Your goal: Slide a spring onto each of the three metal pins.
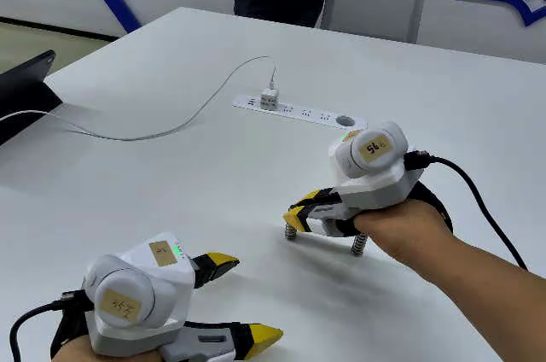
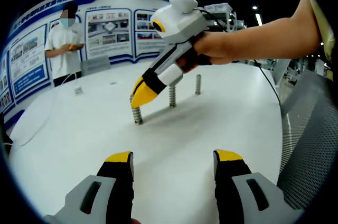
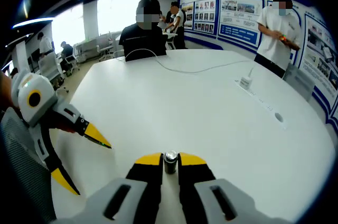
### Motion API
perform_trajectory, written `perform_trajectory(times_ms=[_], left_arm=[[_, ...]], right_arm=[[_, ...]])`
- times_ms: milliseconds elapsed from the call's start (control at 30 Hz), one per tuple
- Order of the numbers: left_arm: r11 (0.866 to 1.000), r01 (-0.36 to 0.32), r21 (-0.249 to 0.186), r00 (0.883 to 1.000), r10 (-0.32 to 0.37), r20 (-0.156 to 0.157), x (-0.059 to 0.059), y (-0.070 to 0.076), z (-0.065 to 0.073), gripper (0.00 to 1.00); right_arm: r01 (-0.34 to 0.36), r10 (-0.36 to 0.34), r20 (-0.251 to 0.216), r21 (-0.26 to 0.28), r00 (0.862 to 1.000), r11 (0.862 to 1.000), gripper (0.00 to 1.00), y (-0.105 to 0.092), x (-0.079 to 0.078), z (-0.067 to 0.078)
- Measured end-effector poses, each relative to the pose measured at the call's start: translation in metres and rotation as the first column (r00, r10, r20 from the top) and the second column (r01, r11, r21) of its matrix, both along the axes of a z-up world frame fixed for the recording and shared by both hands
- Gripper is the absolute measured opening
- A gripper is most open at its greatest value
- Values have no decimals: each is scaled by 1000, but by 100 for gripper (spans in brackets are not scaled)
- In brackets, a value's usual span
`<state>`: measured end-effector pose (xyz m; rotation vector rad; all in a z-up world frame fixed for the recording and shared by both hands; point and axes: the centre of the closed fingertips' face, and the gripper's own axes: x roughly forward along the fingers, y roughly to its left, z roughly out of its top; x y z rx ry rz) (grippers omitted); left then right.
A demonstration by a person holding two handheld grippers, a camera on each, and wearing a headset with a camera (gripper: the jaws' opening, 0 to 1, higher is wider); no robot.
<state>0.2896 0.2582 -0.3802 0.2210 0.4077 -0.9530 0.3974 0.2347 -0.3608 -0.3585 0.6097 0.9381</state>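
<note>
**A:** Start at the left. How does that hand stand?

**B:** The left gripper (image 1: 246,298) hovers low over the white table (image 1: 171,166). Its jaws are spread wide and hold nothing. In the left gripper view its yellow tips point at the work but are well apart from it.

**A:** Which way does the work lie from it?

**B:** Ahead, along the line of its jaws, and to the right in the head view. Three metal pins stand upright in a row: the first pin (image 2: 137,114), the middle pin (image 2: 172,96) and the far pin (image 2: 198,84). Each shows coils along its length, so I judge that all three carry springs. The far one is too small to be sure of.

**A:** Which hand is nearer?

**B:** The right, plainly. The right gripper (image 2: 141,94) slants down from above with its nose tilted toward the table and its tips at the top of the first pin.

**A:** And its jaws?

**B:** Narrow. In the right gripper view they pinch a spring (image 3: 170,156) by its round metal top. I cannot separate the coil's last turn from the pin's own tip.

**A:** What does the next move turn on?

**B:** The pin's long axis is vertical, so the spring must travel straight down along it. I judge that the right hand should press or let go along that line. A sideways pull could cock the coil.
</note>
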Motion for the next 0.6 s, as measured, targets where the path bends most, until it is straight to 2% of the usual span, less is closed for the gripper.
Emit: perform_trajectory(times_ms=[233,600], left_arm=[[1000,2,1,1000,-2,0,0,-1,0,63],[1000,-1,-2,1000,1,3,2,0,2,63]], right_arm=[[2,-2,2,-2,1000,1000,17,-1,-2,1],[1,-2,21,9,1000,1000,20,-5,-10,12]])
